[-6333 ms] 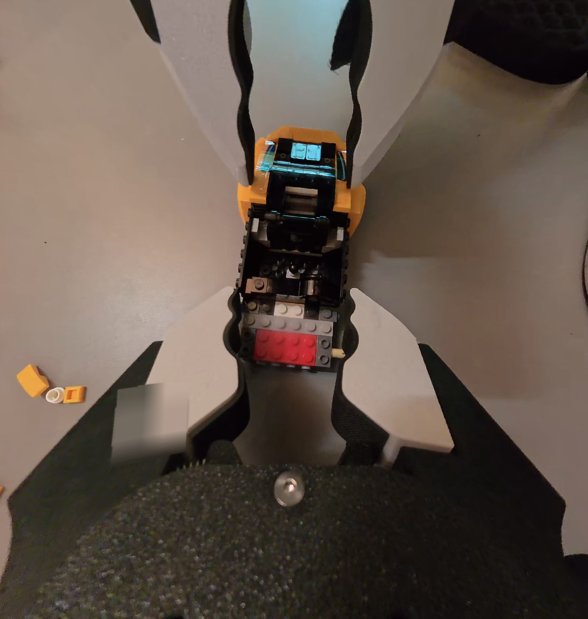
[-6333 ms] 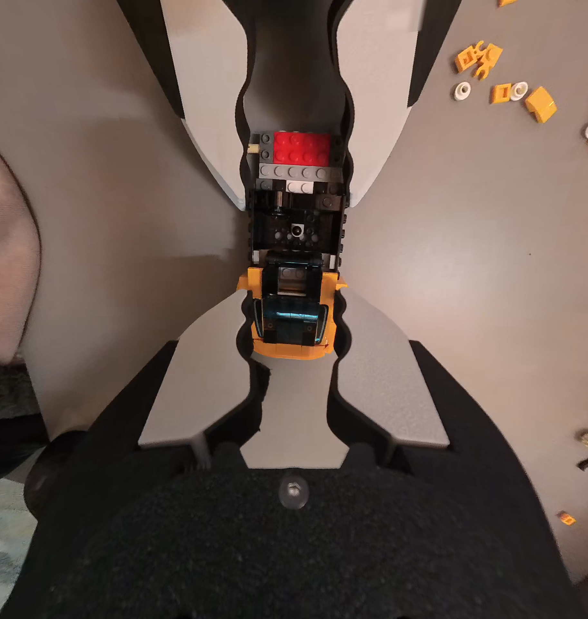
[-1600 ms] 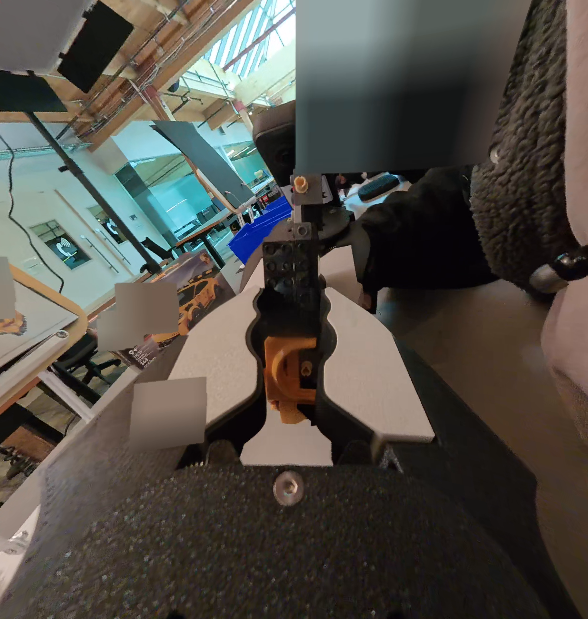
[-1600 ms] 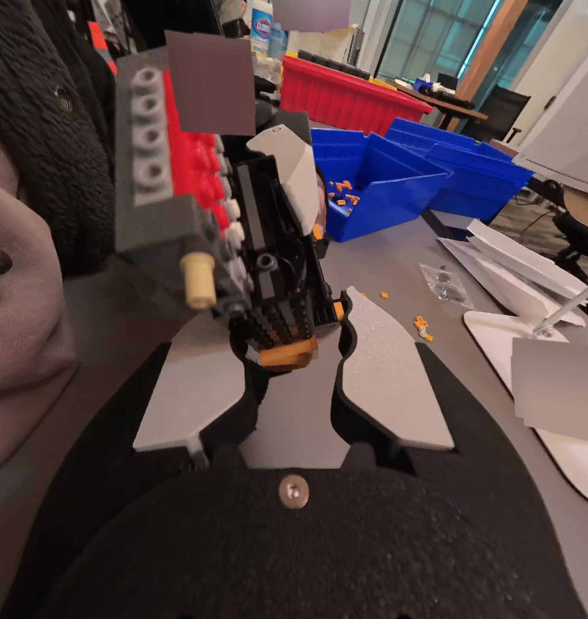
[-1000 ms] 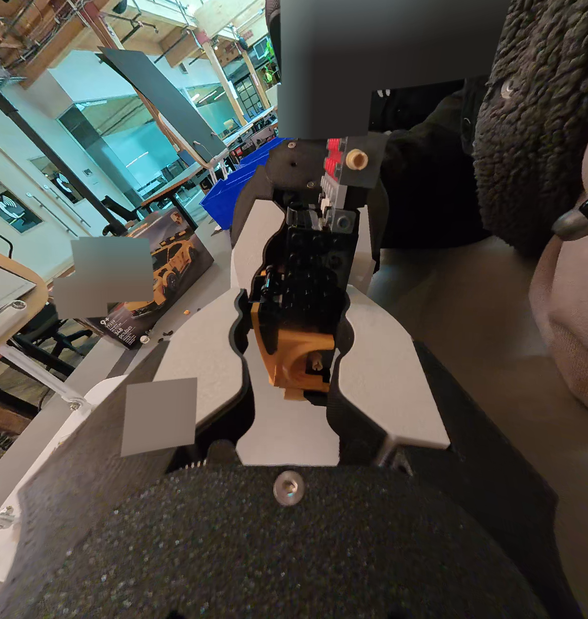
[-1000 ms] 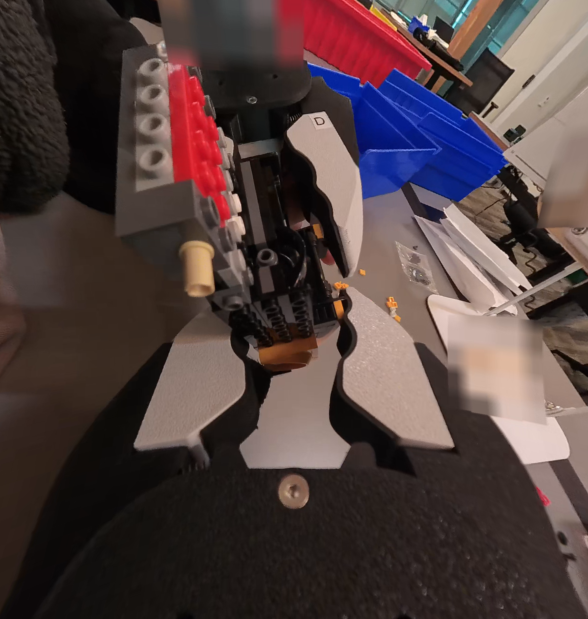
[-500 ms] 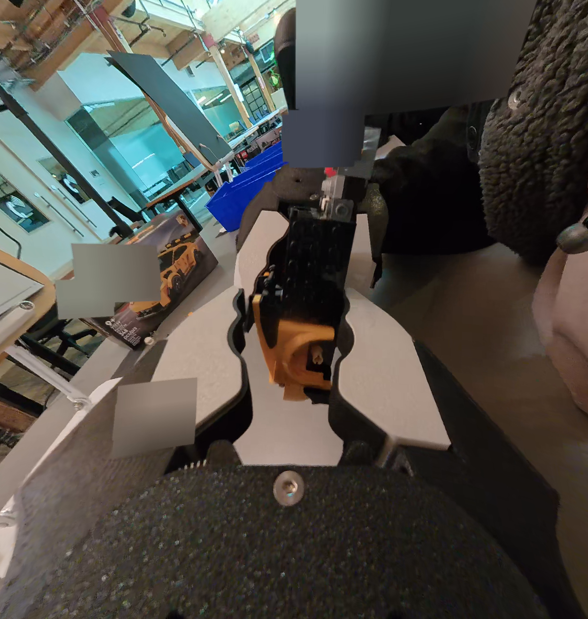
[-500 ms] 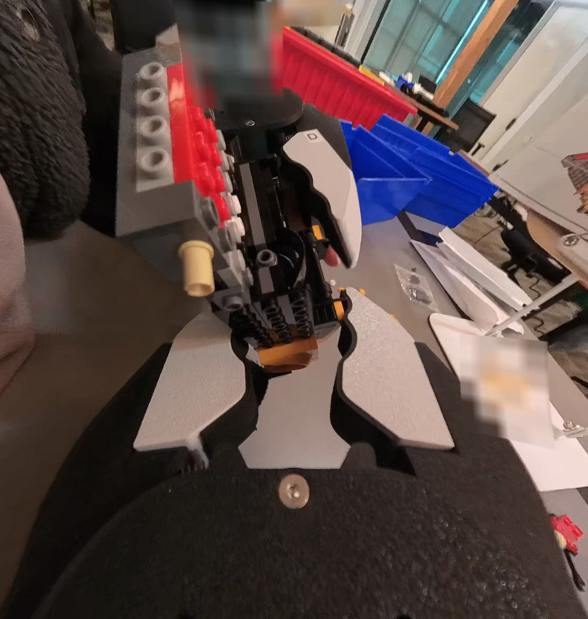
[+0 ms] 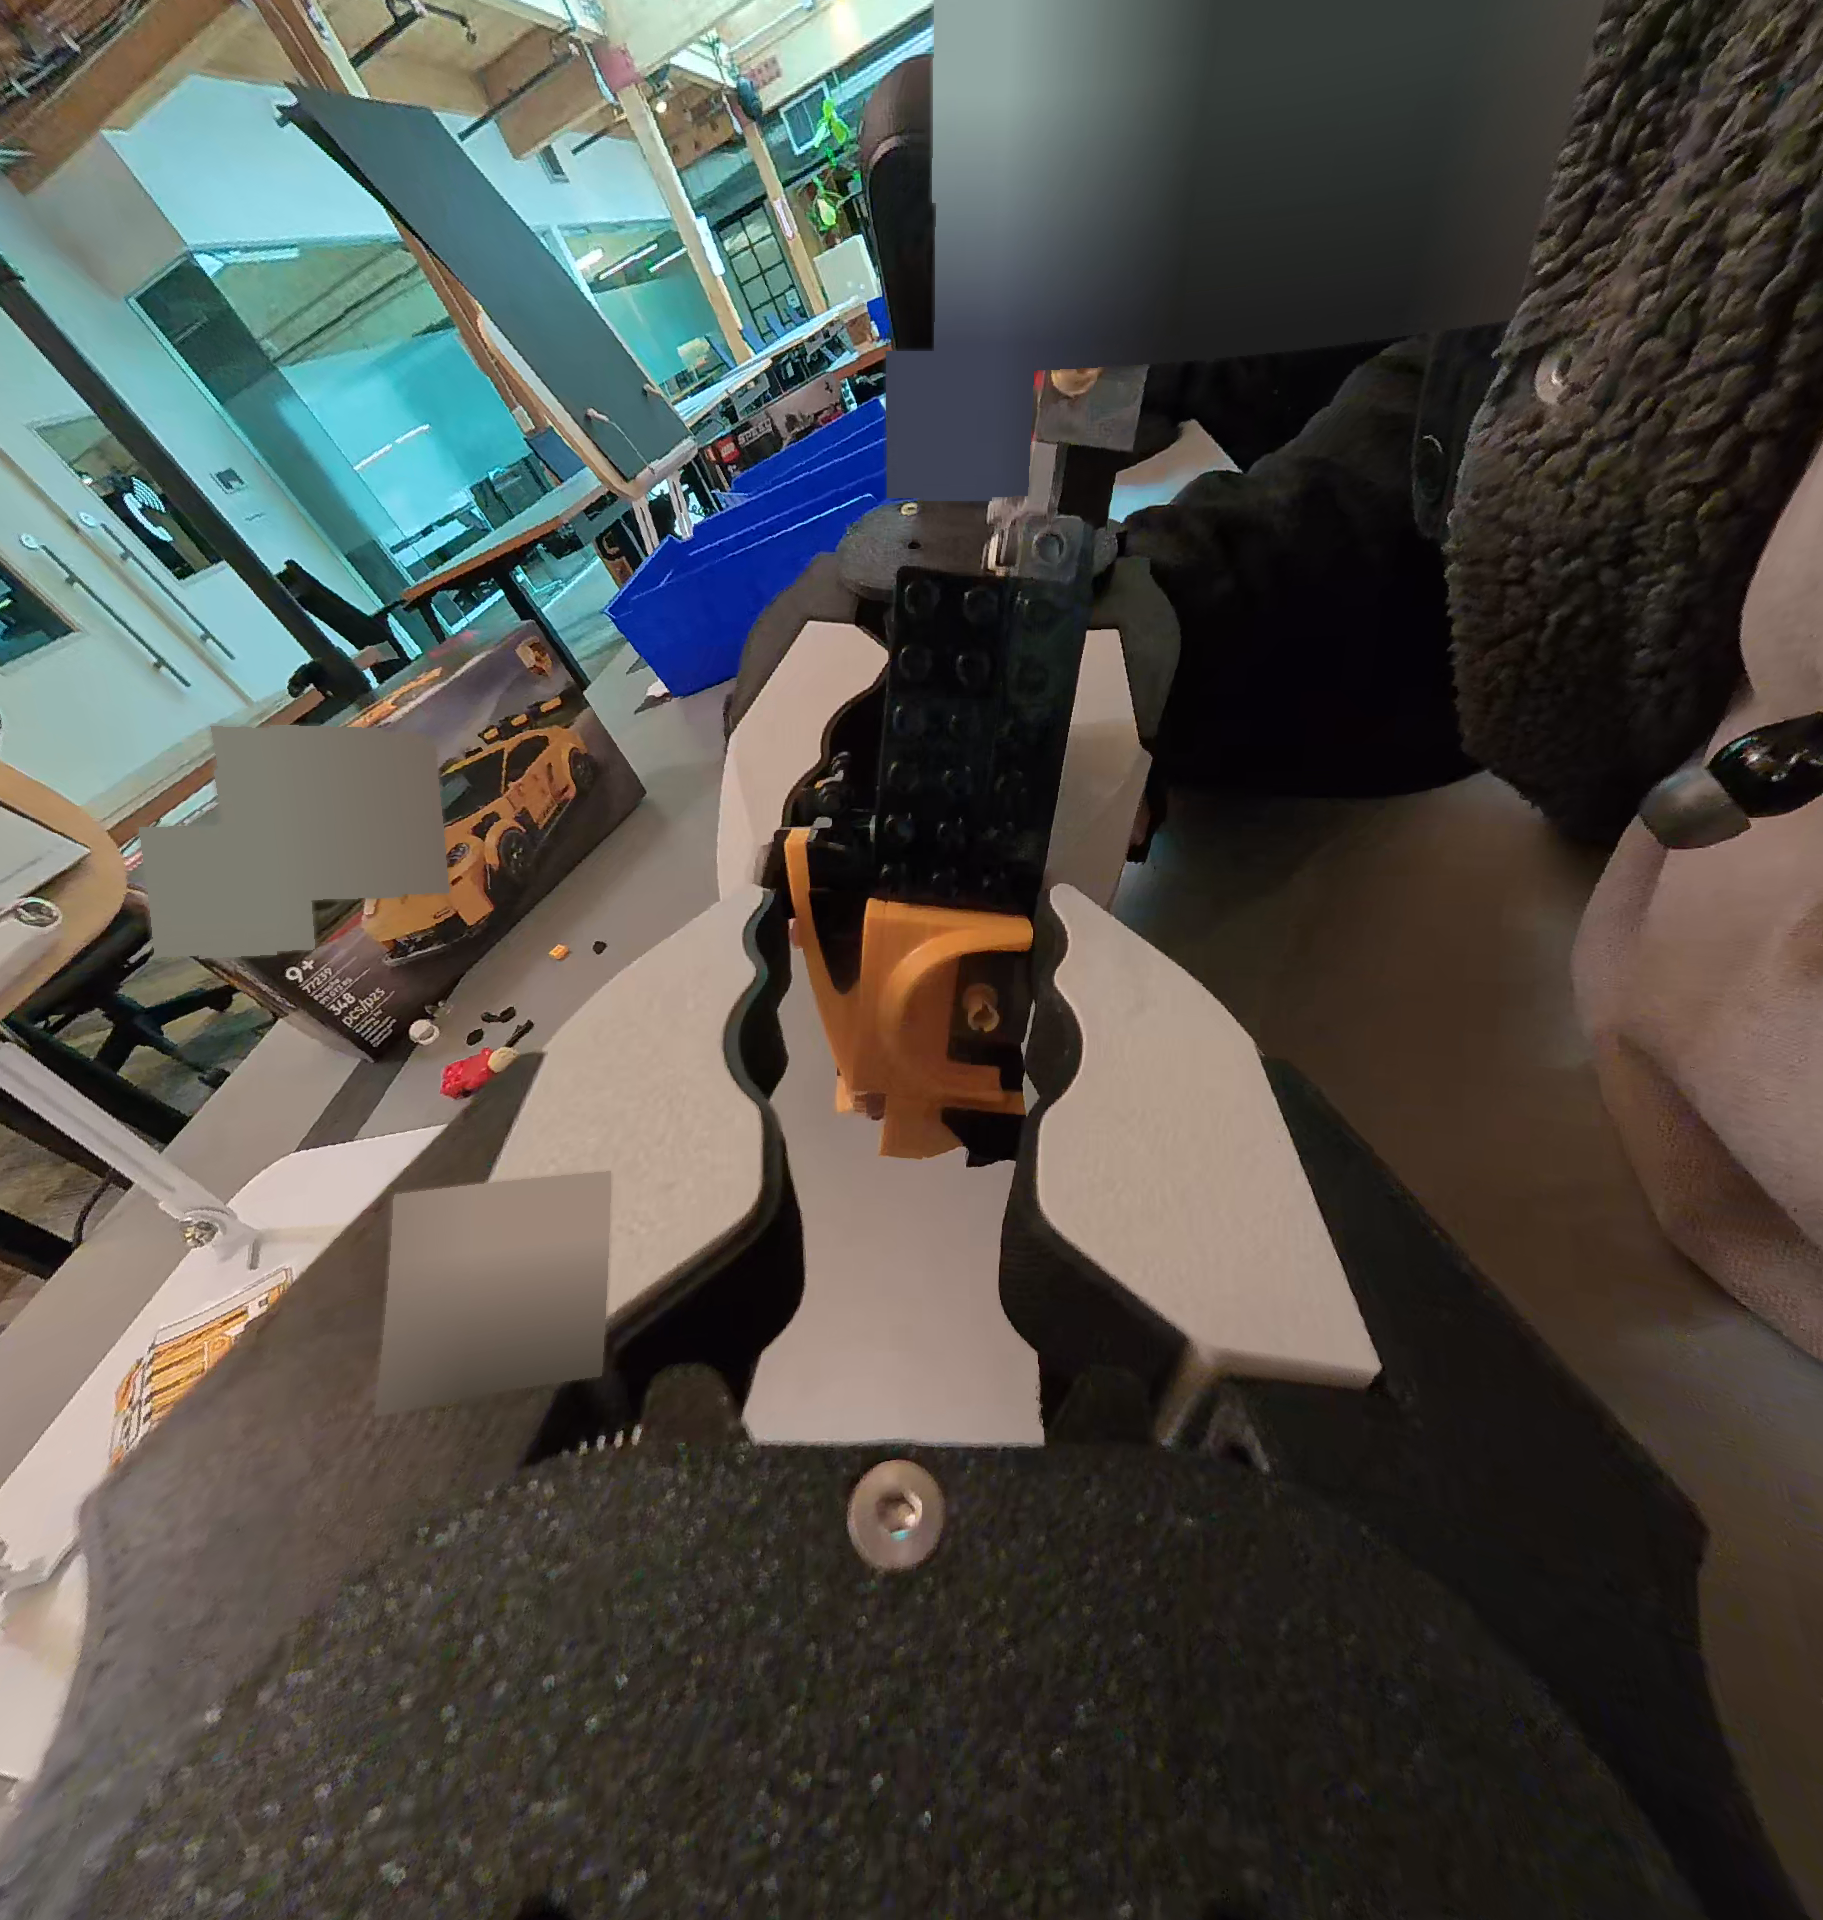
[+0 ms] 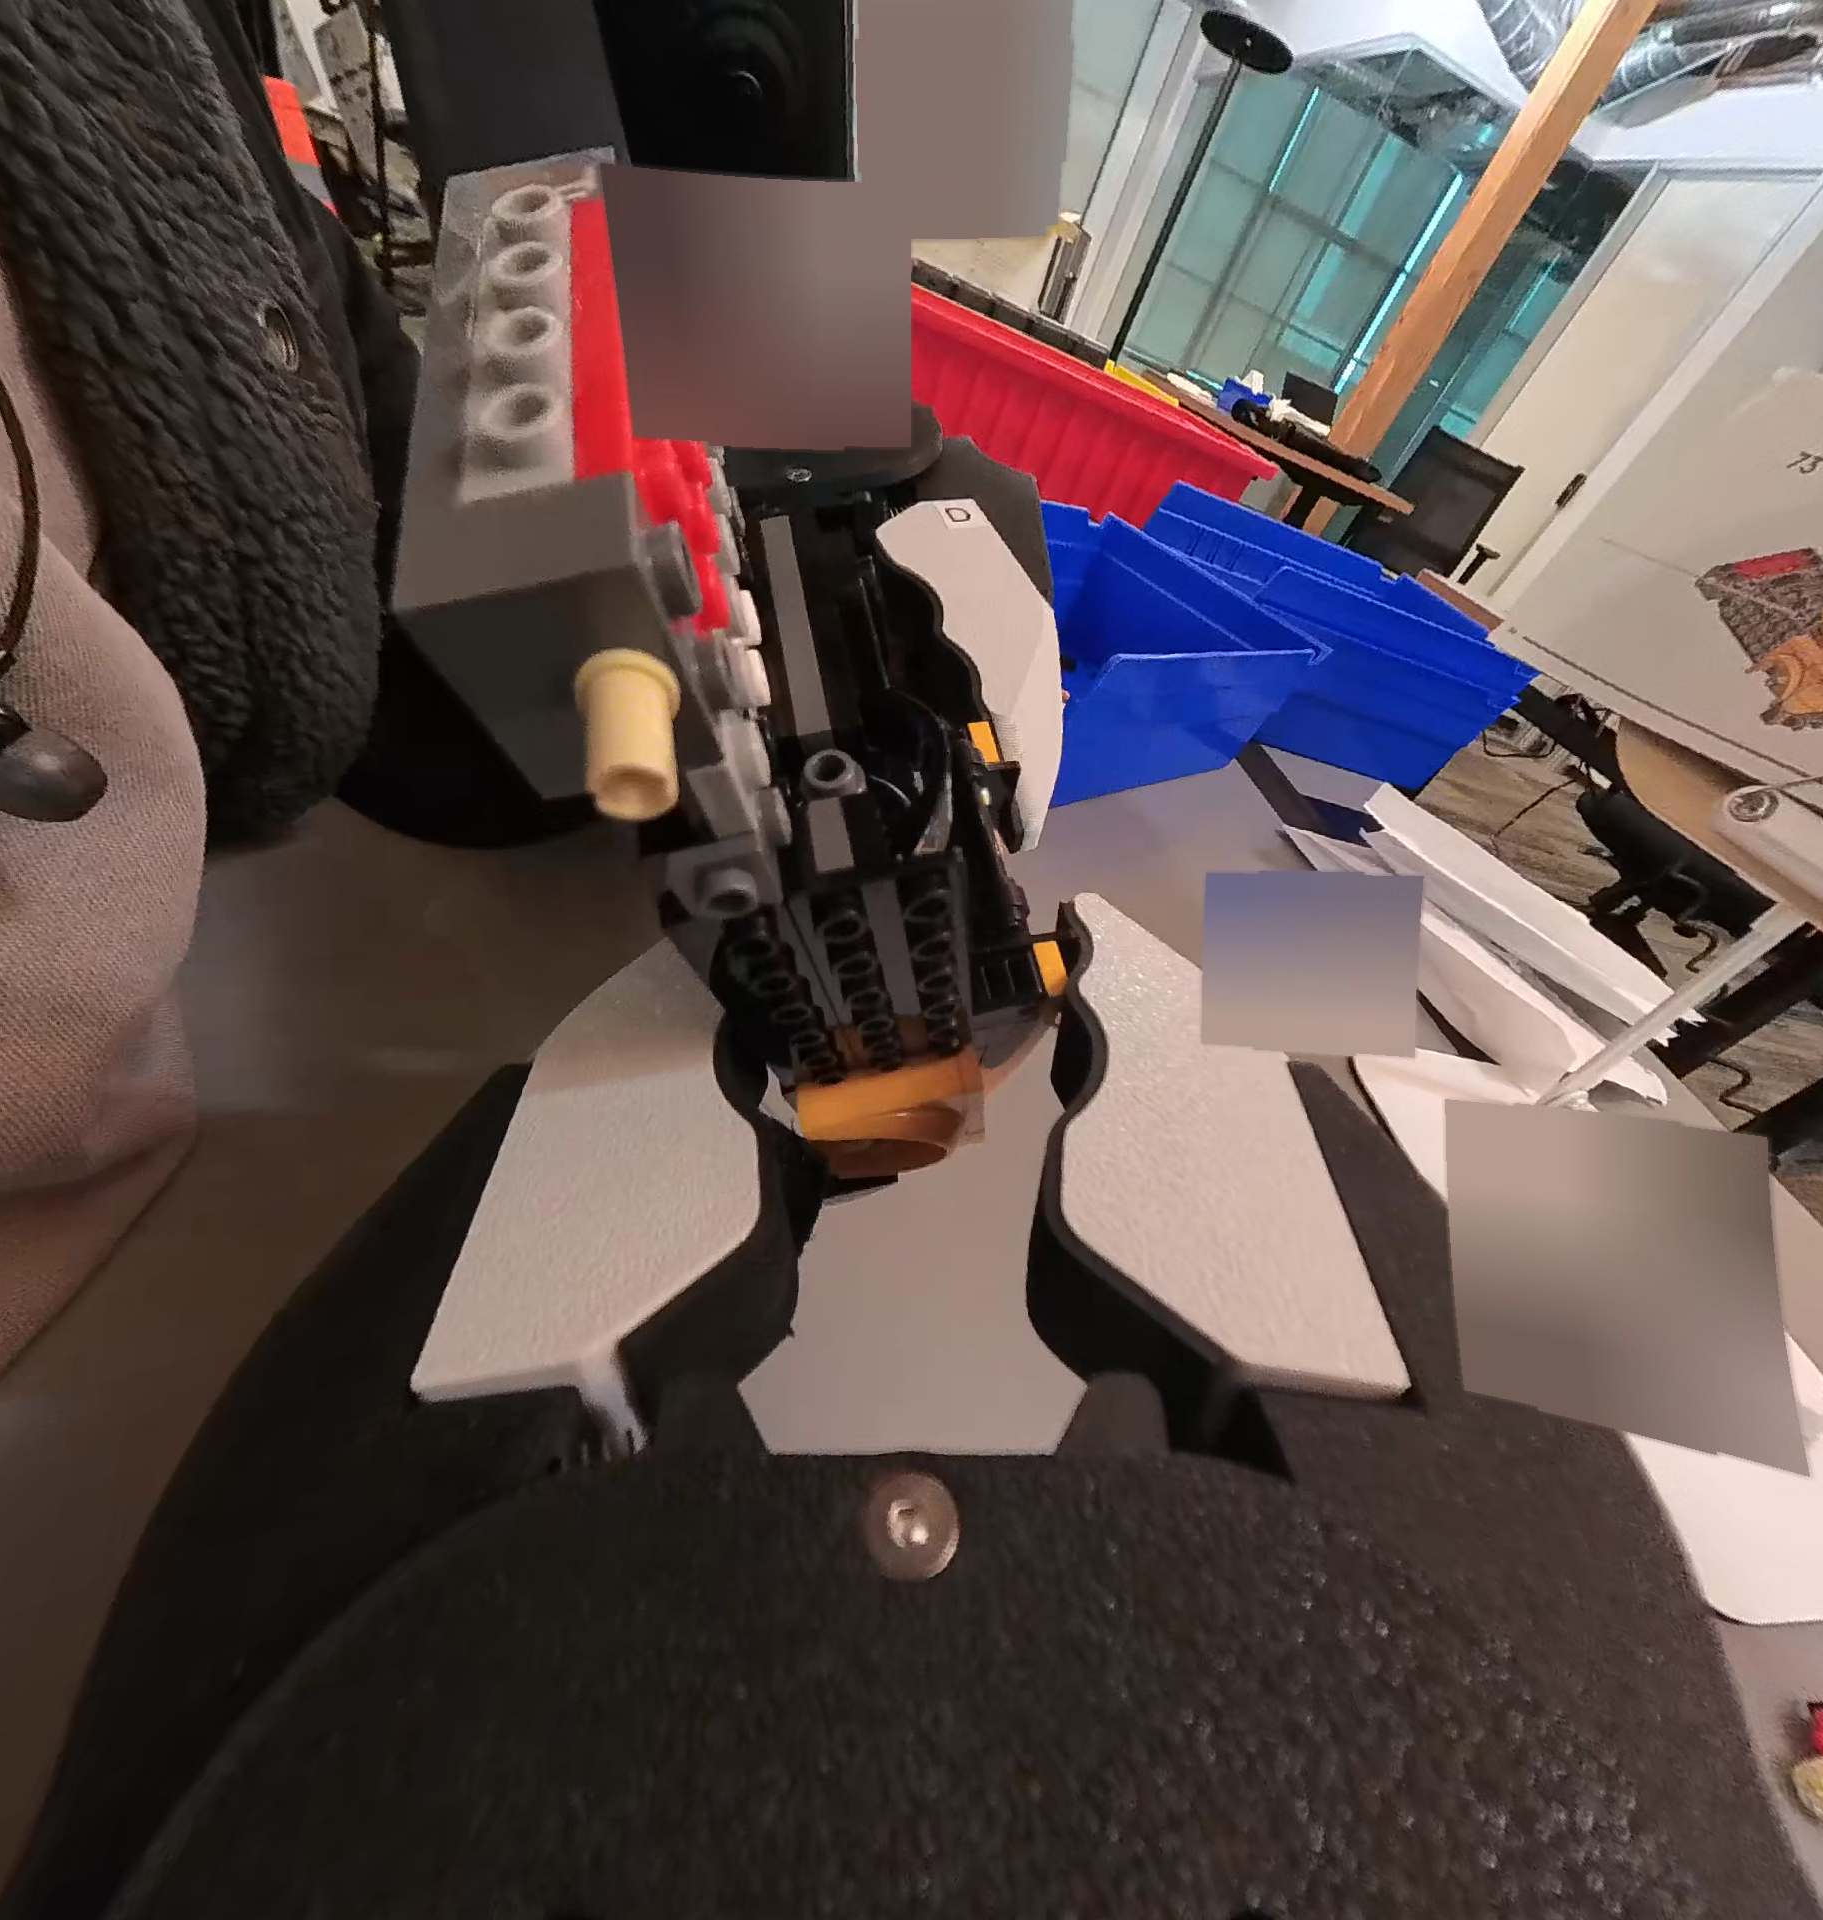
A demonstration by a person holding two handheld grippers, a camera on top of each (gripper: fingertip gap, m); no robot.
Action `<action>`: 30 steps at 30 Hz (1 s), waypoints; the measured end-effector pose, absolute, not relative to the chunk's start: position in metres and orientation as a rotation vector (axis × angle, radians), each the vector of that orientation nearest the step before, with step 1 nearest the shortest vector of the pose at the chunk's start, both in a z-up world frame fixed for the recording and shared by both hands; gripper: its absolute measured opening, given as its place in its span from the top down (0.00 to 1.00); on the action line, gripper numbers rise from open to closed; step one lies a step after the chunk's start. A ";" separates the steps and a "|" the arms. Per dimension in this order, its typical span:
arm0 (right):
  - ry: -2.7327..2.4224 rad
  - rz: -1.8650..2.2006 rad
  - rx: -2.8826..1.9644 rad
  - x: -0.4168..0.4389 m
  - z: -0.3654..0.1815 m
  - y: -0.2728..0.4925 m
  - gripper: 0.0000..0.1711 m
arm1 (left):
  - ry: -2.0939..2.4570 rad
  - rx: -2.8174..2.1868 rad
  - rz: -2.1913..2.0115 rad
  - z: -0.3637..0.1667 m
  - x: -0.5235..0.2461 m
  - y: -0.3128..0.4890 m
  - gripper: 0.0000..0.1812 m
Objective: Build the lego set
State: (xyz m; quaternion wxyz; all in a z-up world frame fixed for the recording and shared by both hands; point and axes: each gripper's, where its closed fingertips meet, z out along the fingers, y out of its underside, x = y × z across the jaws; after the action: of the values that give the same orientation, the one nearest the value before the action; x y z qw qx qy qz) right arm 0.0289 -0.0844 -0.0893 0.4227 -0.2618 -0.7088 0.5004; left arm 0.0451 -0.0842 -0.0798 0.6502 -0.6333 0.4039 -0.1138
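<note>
between the two grey fingers (image 9: 1146,1039) of the left gripper (image 9: 902,977), at 12 o'clock in the left wrist view, sits the orange end of the lego assembly (image 9: 938,883); the fingers are closed on it, both inner edges touching the orange piece. a black studded plate runs up from there toward 12 o'clock, held clear above the bench (image 9: 1354,987).

right wrist view: the right gripper (image 10: 902,1023) grips the same lego assembly (image 10: 855,914) by its black-and-orange end, fingers (image 10: 1177,1143) closed against its sides. a dark grey and red brick block (image 10: 533,561) stands out at 11 o'clock from the fingers, with a tan peg (image 10: 632,743) pointing toward the camera. one grey finger of the left gripper (image 10: 990,655) shows beyond the model at 12 to 1 o'clock, pressed to its far side.

further out, left wrist view: small loose pieces (image 9: 481,1065), red, black and white, lie on the bench at 9 o'clock, just in front of a set box (image 9: 491,821) showing a yellow car. blue bins (image 9: 741,561) stand beyond, at 11 o'clock.

further out, right wrist view: blue bins (image 10: 1302,665) at 2 o'clock, a red bin (image 10: 1073,416) behind them at 1 o'clock, white papers (image 10: 1489,914) on the bench at 3 o'clock. a dark fleece sleeve (image 10: 211,364) fills 10 o'clock.
</note>
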 end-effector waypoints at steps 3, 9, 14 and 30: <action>-1.773 1.232 -0.649 0.029 -0.087 -0.084 0.68 | 0.914 -1.424 -0.259 -0.078 0.045 -0.085 0.75; -1.772 1.167 -0.592 0.032 -0.076 -0.090 0.67 | 0.904 -1.342 -0.300 -0.070 0.048 -0.090 0.75; -1.786 1.194 -0.588 0.038 -0.072 -0.096 0.69 | 0.905 -1.292 -0.336 -0.065 0.053 -0.095 0.75; -1.822 1.201 -0.636 0.040 -0.072 -0.097 0.69 | 0.894 -1.295 -0.360 -0.065 0.054 -0.095 0.75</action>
State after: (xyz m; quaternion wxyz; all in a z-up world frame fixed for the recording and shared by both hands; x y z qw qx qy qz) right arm 0.0402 -0.0968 -0.0725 0.4208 -0.2540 -0.7271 0.4792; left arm 0.0543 -0.0950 -0.0645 0.6917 -0.5794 0.3998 -0.1612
